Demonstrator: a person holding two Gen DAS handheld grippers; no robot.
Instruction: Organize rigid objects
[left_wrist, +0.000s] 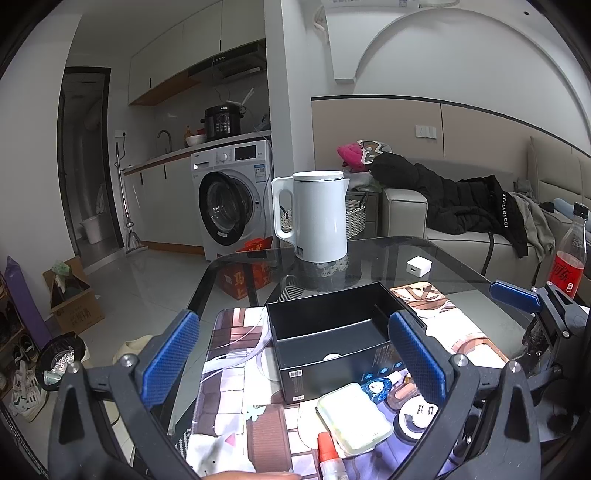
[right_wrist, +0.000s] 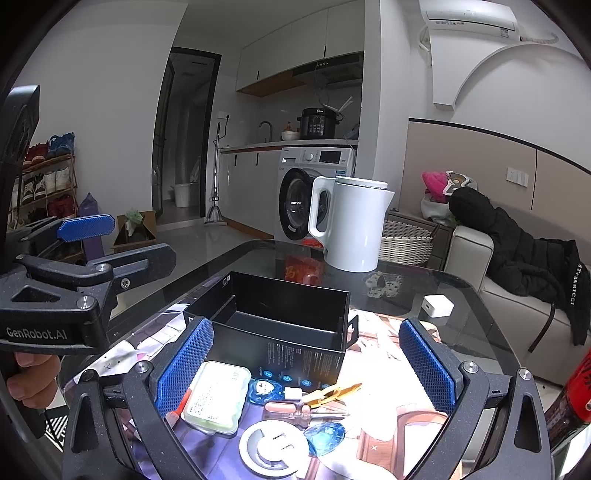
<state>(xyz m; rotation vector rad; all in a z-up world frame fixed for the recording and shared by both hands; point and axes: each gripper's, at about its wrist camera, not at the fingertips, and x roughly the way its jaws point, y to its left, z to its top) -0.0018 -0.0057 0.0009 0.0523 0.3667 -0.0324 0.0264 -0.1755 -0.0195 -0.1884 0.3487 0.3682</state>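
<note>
An open black box (left_wrist: 332, 332) (right_wrist: 280, 317) stands on a printed mat (left_wrist: 236, 369) on the glass table. In front of it lie a pale green case (left_wrist: 354, 419) (right_wrist: 218, 397), a red-capped tube (left_wrist: 328, 454), a screwdriver (right_wrist: 303, 410), yellow tweezers (right_wrist: 332, 393), a blue round badge (left_wrist: 376, 387) and a white USB charger (left_wrist: 417, 413). My left gripper (left_wrist: 295, 354) is open above the box and the case, holding nothing. My right gripper (right_wrist: 306, 365) is open over the small items, holding nothing.
A white kettle (left_wrist: 317, 218) (right_wrist: 351, 225) stands at the table's far side, with a small white cube charger (left_wrist: 419, 265) (right_wrist: 437, 305) to its right. A cola bottle (left_wrist: 569, 258) is at the right edge. A sofa with a black coat (right_wrist: 517, 243) lies beyond.
</note>
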